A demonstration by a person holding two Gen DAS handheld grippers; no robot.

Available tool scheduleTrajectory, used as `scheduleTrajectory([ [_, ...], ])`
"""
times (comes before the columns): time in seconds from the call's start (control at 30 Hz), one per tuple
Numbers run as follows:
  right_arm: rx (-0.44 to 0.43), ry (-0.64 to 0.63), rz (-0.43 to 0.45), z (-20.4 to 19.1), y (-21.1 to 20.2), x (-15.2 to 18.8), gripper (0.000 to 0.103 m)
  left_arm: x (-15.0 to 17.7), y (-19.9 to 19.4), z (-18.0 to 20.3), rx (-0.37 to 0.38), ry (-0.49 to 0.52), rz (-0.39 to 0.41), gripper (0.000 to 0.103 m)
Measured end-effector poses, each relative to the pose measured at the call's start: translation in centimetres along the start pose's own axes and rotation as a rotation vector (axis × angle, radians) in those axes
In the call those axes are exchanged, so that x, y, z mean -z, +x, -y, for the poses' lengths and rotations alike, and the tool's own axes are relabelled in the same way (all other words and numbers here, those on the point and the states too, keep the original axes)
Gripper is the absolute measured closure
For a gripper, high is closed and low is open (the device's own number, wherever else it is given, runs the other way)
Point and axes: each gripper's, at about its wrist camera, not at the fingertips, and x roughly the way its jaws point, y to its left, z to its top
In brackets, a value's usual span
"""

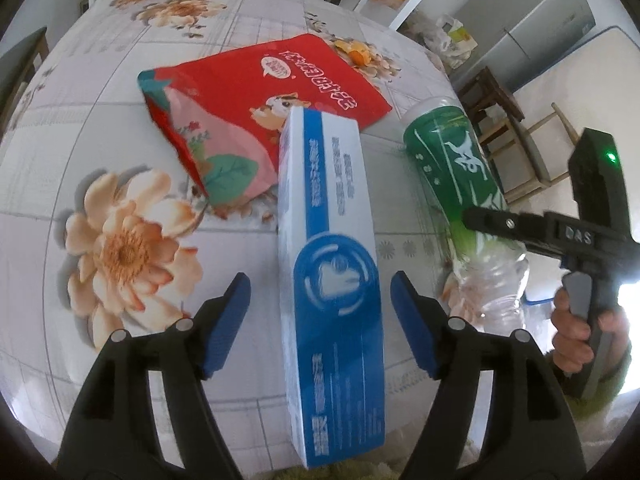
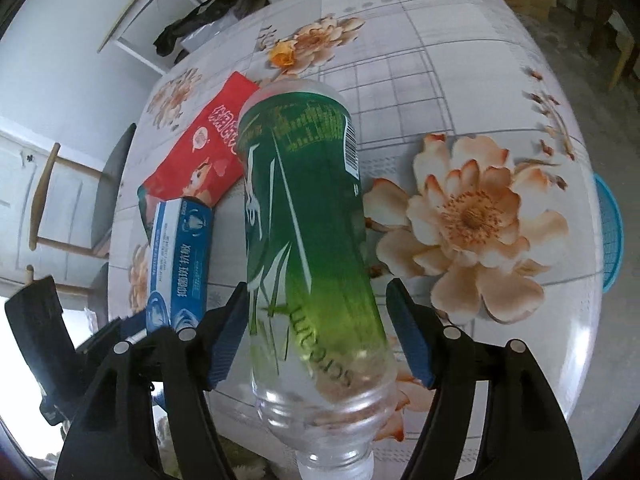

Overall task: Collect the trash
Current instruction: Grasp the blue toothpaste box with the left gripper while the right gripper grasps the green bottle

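Note:
A blue and white toothpaste box [image 1: 332, 264] lies on the floral tablecloth [image 1: 120, 128], its far end resting on a red snack bag [image 1: 256, 92]. My left gripper [image 1: 320, 320] is open around the box's near half, with a gap showing at each pad. A green-labelled clear plastic bottle [image 2: 304, 216] lies beside the box, neck toward me. My right gripper [image 2: 318, 328] straddles the bottle. Its left pad is right at the label, and a thin strip of table shows by the right pad. An orange peel [image 2: 280, 56] lies farther back.
A blue plastic basket [image 2: 612, 232] shows below the table's right edge. Wooden chairs [image 1: 536, 148] and a small dark stool stand beside the table, with shelves, bags and boxes behind. A hand [image 1: 576, 328] holds the right gripper's handle.

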Motion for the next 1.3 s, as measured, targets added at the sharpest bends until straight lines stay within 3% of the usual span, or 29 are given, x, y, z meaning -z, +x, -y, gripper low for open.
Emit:
scheduleTrajectory([
  [0.27, 0.007, -0.01, 0.007, 0.4, -0.6, 1.1, 0.035, -0.7, 1.1, 1.1, -0.022, 0.049, 0.005, 0.037],
  [0.43, -0.023, 0.022, 0.017, 1.1, -0.7, 1.5, 0.037, -0.6, 1.3, 1.6, -0.073, 0.096, 0.024, 0.053],
  [0.8, -0.066, 0.145, 0.024, 3.2, -1.3, 2.8, 0.037, 0.3, 1.7, 4.0, -0.109, 0.236, 0.021, 0.053],
  [1.3, -0.026, 0.114, 0.023, 2.3, -0.7, 2.5, 0.037, 0.8, 2.0, 5.2, -0.161, 0.295, 0.018, 0.054],
])
